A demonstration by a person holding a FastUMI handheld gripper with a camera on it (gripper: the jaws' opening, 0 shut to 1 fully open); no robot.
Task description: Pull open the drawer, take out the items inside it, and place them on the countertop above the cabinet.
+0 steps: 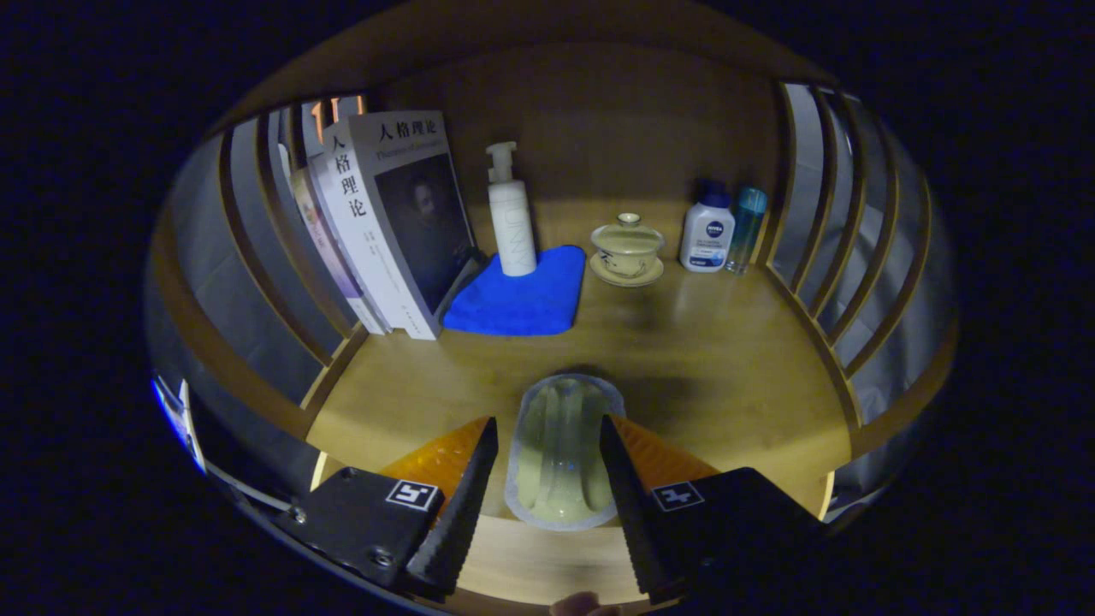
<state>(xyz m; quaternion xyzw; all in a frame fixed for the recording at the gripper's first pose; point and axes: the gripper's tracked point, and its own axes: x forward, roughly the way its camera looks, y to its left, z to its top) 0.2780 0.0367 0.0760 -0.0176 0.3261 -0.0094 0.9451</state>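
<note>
A clear plastic packet with a pale yellow-green filling (560,453) lies between my two fingers, over the front part of the wooden countertop (727,359). My gripper (547,428) has its fingers (466,488) close on either side of the packet. A thin gap shows along each side, so I cannot tell if both press on it. The packet's shadow falls on the wood just beyond it. The drawer is out of sight below.
At the back stand leaning books (393,222), a white pump bottle (511,214) on a blue cloth (522,299), a lidded tea bowl on a saucer (627,250), a white-and-blue bottle (707,231) and a teal bottle (747,227). Slatted wooden rails (821,257) enclose both sides.
</note>
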